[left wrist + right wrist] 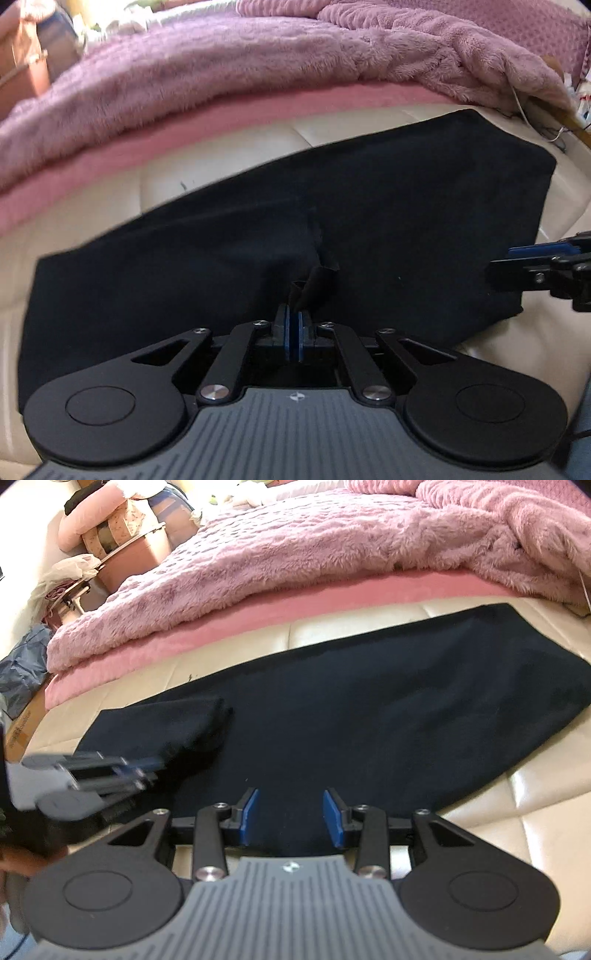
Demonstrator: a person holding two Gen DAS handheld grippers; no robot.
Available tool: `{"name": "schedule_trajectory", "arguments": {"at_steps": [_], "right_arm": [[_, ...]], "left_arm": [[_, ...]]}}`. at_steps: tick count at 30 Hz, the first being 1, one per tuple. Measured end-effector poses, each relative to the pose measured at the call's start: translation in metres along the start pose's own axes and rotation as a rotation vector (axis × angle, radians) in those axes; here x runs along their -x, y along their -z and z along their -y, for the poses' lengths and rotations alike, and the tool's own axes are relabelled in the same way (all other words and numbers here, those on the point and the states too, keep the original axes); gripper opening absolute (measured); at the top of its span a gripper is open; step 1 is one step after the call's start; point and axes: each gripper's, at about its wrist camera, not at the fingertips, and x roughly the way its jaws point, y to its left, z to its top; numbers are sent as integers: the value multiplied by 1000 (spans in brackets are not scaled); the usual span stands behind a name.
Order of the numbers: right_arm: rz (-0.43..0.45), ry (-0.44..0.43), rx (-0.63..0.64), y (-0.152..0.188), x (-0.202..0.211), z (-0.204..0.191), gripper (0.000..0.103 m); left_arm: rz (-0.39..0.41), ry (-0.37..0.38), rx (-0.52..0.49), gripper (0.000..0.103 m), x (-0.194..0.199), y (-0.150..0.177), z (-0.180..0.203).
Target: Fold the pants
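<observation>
Dark navy pants (369,206) lie spread on a cream leather surface (92,214); they also show in the right wrist view (388,701). My left gripper (294,317) is shut on a pinched-up fold of the pants' near edge and lifts it slightly. It shows blurred at the left of the right wrist view (147,770), with the cloth raised beside it. My right gripper (290,812) is open, jaws wide, low over the near edge of the pants, holding nothing. It enters the left wrist view (495,266) from the right.
A fluffy pink-purple blanket (295,542) over a pink sheet (258,609) runs along the far side. A pink storage box with bags (125,554) and blue cloth (22,668) sit at far left. A white cable (517,99) hangs at far right.
</observation>
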Motion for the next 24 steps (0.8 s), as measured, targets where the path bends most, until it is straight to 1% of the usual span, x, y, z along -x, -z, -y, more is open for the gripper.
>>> {"name": "schedule_trajectory", "arguments": {"at_steps": [2, 4, 5, 6, 7, 8, 9, 11, 13, 15, 16, 17, 18, 19, 20, 21, 22, 23, 24], "right_arm": [[-6, -13, 2, 2, -3, -2, 36], [-13, -28, 7, 4, -7, -5, 35], [-16, -33, 10, 4, -9, -7, 35], [-18, -36, 12, 4, -10, -8, 35], [-18, -40, 15, 4, -10, -10, 36], [-17, -46, 18, 4, -10, -12, 36], [-15, -55, 23, 4, -10, -14, 36], [-14, -63, 38, 4, -11, -19, 35], [-15, -58, 60, 4, -12, -22, 33], [-17, -41, 77, 4, -15, -26, 32], [-19, -42, 80, 4, -16, -27, 32], [-21, -48, 80, 3, -17, -28, 32], [-22, -55, 81, 3, -17, -28, 32], [-22, -57, 84, 4, -17, -29, 32], [-22, -58, 90, 4, -16, -29, 32], [-21, -59, 99, 4, -16, -29, 32], [-20, -59, 105, 4, -16, -29, 32], [-19, -59, 108, 4, -16, -29, 32], [-18, -62, 110, 4, -16, -29, 32]], "left_arm": [[-13, 97, 65, 25, 1, -3, -11], [-22, 225, 149, 27, 4, -7, -24], [-20, 269, 183, 32, 7, -9, -30], [-8, 292, 203, 35, 9, -11, -32], [8, 295, 210, 41, 12, -11, -34], [19, 273, 200, 45, 15, -13, -36], [22, 252, 172, 46, 19, -12, -35], [13, 219, 83, 54, 19, -12, -29], [6, 172, -9, 56, 18, -7, -16], [2, 116, -37, 56, 14, -4, -7], [-8, 114, -27, 55, 10, -3, -6], [-16, 127, -9, 55, 6, -2, -6], [-17, 131, 8, 52, 5, -1, -8], [-15, 131, 19, 47, 4, 0, -9], [-15, 142, 21, 37, 4, 1, -11], [-17, 141, 22, 33, 5, 1, -13], [-21, 144, 27, 22, 5, 0, -16], [-27, 156, 42, 13, 5, 0, -21], [-33, 170, 64, 12, 5, -1, -27]]}}
